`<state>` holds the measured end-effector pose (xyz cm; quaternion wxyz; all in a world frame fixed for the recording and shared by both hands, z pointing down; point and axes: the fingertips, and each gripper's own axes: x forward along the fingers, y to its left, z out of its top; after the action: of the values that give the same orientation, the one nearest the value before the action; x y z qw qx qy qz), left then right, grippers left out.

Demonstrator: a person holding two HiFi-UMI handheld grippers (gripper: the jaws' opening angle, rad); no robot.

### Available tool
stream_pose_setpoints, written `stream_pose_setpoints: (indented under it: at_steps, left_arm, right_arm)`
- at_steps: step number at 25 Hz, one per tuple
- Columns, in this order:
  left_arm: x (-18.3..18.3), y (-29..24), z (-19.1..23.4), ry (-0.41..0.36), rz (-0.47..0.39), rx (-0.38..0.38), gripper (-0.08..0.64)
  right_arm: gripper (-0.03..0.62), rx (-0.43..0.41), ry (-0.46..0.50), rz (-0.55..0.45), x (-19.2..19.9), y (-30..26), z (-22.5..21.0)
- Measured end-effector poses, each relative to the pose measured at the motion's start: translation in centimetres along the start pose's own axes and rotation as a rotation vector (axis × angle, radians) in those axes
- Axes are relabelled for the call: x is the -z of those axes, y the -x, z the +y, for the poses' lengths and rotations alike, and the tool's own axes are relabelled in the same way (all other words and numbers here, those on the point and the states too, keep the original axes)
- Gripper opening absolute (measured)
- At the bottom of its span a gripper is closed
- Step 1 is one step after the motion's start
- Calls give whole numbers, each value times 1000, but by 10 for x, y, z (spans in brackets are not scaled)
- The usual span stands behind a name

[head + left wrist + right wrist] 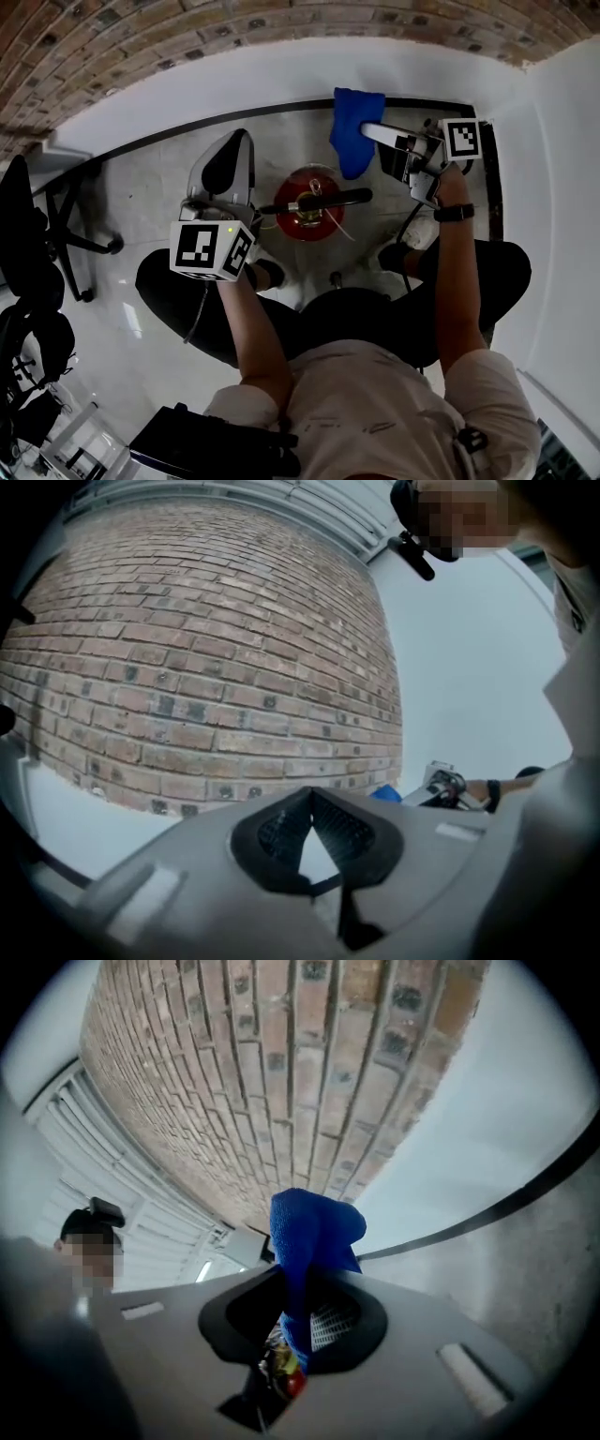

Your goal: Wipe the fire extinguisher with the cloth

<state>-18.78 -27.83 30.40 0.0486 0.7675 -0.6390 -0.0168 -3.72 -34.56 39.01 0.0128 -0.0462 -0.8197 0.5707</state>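
Person's lap nearest; left gripper [309, 797] closed, empty; right gripper [302, 1321] clamps blue cloth [354, 127] near red fire extinguisher [292, 183]; wiping apparently not yet begun.

- The left gripper [231, 155] is held at about 9 o'clock in the head view. It points toward 12 o'clock, with its marker cube nearest the body.
- In the left gripper view its fingers [277, 832] meet at the tips with nothing between them.
- The right gripper [373, 132] is at about 1 o'clock and points toward 9 o'clock. Its fingers [334, 1322] are clamped on a blue cloth [309, 1232].
- The left forearm [255, 328] is bare and stretched forward.
- The right forearm [459, 291] is also bare and stretched forward, with a black wristband [454, 213] on it.
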Motion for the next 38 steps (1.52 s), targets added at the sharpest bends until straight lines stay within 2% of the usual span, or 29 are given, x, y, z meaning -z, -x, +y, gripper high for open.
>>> stream_pose_setpoints:
  at_steps: [3,5,7,10,14,15,17,18,21,23,26,31,33,35,38]
  left_arm:
    - [-4,-3,0,2,-7,2,-2]
    - [-5,-4,0,2,-9,3,-2]
    - [-5,-5,1,2,-7,1,-2]
    - [-6,-2,5,17,4,-13,-2]
    - [5,-3,8,13,15,-12,-2]
    - [7,-3,7,10,19,-7,-2]
    - [9,-4,6,8,25,-2,-2]
    - [9,-3,6,9,28,-4,-2]
    - [8,-4,8,18,56,-23,-2]
    - [10,-5,9,16,65,-28,-2]
    - [15,-7,11,11,79,-34,-2]
    - [26,-4,14,-7,119,-59,-2]
    - [29,-3,15,-14,130,-63,-2]
    - [32,-2,17,-16,134,-68,-2]
    - [32,1,22,-16,136,-78,-2]
  right_arm:
    - [61,-186,-108,70,22,-25,31]
    - [61,-266,-197,108,37,-32,35]
    - [60,-251,-212,148,48,-31,27]
    - [61,-92,-158,273,76,-31,-6]
    - [60,-112,-235,256,82,-32,-29]
    - [61,-73,-232,263,85,-29,-45]
    - [60,88,-211,334,105,-21,-92]
    - [60,156,-234,362,118,-18,-115]
    - [60,186,-402,300,145,-18,-167]
    - [60,243,-455,269,160,-15,-207]
    - [60,394,-441,299,188,-4,-283]
    - [60,723,-424,387,244,18,-378]
    - [60,773,-414,411,253,25,-396]
    - [60,776,-409,437,252,28,-402]
    - [60,795,-320,539,238,25,-392]
